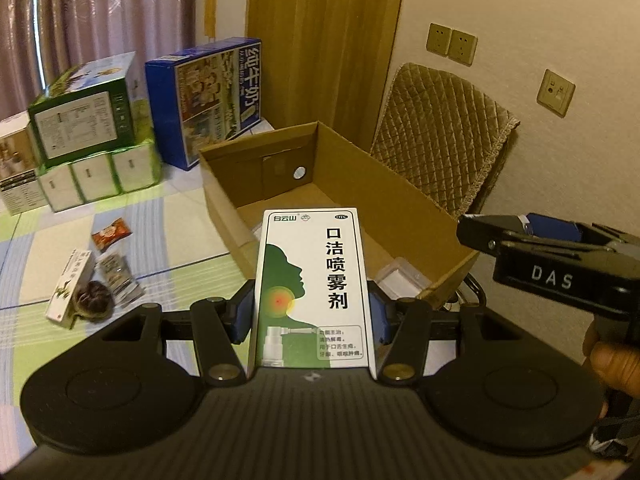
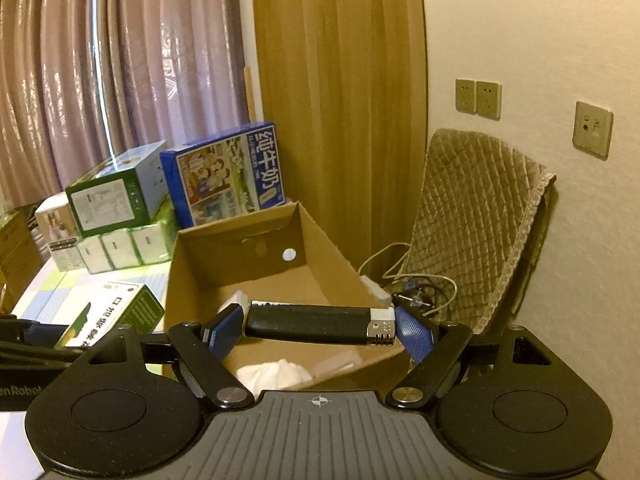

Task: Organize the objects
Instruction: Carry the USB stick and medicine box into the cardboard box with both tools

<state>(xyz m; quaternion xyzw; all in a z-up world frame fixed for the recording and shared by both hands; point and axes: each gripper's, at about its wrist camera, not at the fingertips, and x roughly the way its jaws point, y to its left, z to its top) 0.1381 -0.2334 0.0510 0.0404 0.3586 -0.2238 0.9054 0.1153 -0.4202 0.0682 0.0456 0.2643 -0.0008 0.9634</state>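
Observation:
My left gripper [image 1: 312, 316] is shut on a white and green medicine spray box [image 1: 312, 292], held upright just short of the open cardboard box [image 1: 408, 196]. My right gripper [image 2: 320, 326] is shut on a black lighter [image 2: 312, 324], held crosswise by its ends above the near part of the cardboard box [image 2: 192, 264]. The right gripper [image 1: 472, 232] also shows at the right edge of the left wrist view. The spray box [image 2: 116, 312] appears at lower left of the right wrist view. White items [image 2: 272, 374] lie inside the box.
On the checked mat [image 1: 168, 232] lie a small medicine box [image 1: 70, 286], a dark round object [image 1: 94, 300], a sachet [image 1: 120, 276] and a red snack packet [image 1: 112, 232]. Stacked cartons [image 1: 88, 128] and a blue milk carton [image 1: 212, 96] stand behind. A quilted chair [image 1: 444, 136] and cables [image 2: 416, 292] sit right.

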